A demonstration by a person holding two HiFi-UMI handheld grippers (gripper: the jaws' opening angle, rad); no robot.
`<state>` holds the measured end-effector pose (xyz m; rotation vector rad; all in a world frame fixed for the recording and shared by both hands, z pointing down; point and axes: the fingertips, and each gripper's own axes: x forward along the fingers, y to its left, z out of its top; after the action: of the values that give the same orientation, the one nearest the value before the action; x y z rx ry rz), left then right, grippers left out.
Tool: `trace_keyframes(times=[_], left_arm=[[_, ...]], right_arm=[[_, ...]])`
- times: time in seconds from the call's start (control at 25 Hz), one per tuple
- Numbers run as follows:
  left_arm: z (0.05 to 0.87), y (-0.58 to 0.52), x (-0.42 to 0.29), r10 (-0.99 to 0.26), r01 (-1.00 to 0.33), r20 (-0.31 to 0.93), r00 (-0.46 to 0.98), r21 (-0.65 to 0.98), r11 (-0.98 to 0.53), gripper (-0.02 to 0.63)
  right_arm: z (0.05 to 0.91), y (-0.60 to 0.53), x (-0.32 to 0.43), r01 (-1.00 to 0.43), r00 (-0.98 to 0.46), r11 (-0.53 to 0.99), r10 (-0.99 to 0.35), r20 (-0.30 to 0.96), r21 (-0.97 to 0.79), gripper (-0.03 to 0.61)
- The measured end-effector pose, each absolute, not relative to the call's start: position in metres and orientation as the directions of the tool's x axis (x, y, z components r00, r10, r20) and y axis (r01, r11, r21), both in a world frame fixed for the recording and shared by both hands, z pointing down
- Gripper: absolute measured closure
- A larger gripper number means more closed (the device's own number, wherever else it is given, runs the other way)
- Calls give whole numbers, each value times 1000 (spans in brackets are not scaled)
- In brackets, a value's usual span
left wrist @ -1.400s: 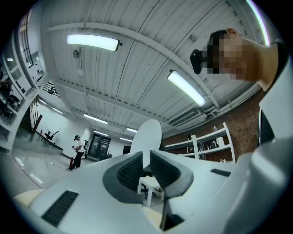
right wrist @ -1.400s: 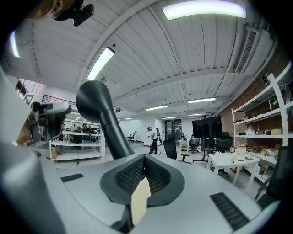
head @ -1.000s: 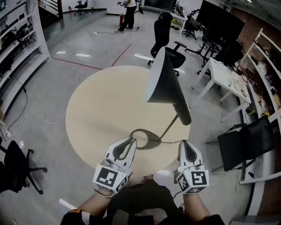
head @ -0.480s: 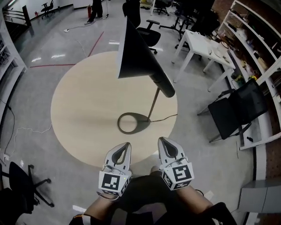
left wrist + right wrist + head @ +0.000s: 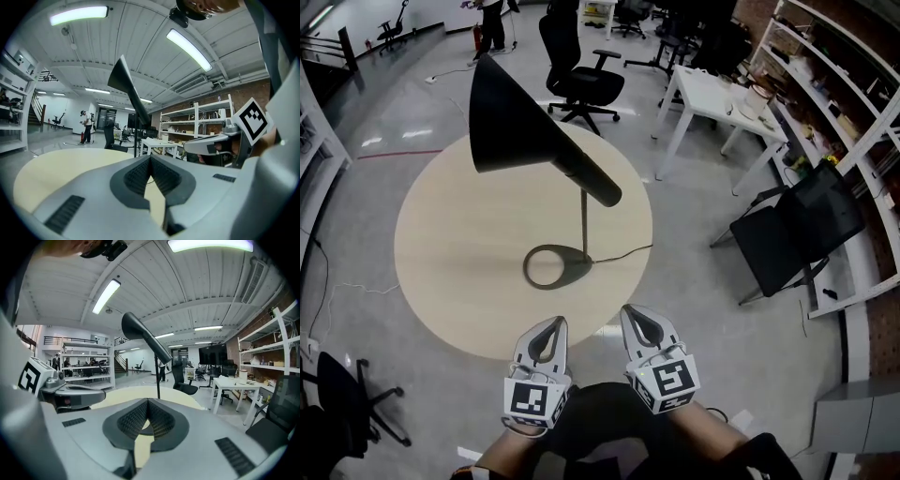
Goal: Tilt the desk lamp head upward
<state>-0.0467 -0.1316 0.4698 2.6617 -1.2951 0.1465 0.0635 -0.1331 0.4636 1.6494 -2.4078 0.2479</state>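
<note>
The desk lamp stands on the round beige table (image 5: 459, 225): a black cone head (image 5: 516, 127) tilted with its wide mouth to the far left, a thin stem (image 5: 584, 220) and a ring base (image 5: 551, 267). My left gripper (image 5: 557, 322) and right gripper (image 5: 630, 309) hover side by side at the table's near edge, well short of the lamp, both shut and empty. In the left gripper view the lamp head (image 5: 124, 79) rises beyond the jaws of the gripper (image 5: 150, 157). The right gripper view shows the head (image 5: 140, 333) and stem (image 5: 157, 376) past that gripper (image 5: 147, 401).
A black office chair (image 5: 577, 70) stands beyond the table and a white desk (image 5: 722, 103) at the far right. Another black chair (image 5: 787, 234) sits right of the table, with shelving (image 5: 862, 112) behind it. A chair (image 5: 337, 394) is at the lower left. The lamp's cord (image 5: 623, 253) trails right.
Both grippers have drawn back from the lamp base to the table's near edge and closed in on each other. The view has swung round; the lamp now sits further left.
</note>
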Motion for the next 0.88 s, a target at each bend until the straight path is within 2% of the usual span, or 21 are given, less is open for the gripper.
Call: trace_keyframes(times=[0.2,0.48,0.88], left_arm=[[475,-97,22,-804,-823,180,567,97,-559,568],[502,-15,107,-865,-897,241,441,98,-430,568],[512,71,135,-918,-962,288,272,41,-272,568]], right_arm=[[473,-101,134,-915,-399,400,-881,254,-53,565],[495,-37,207,-838,-542,540,-802,251,-83,565],[498,29,237,-737,-671,669,-706,228,-95,565]])
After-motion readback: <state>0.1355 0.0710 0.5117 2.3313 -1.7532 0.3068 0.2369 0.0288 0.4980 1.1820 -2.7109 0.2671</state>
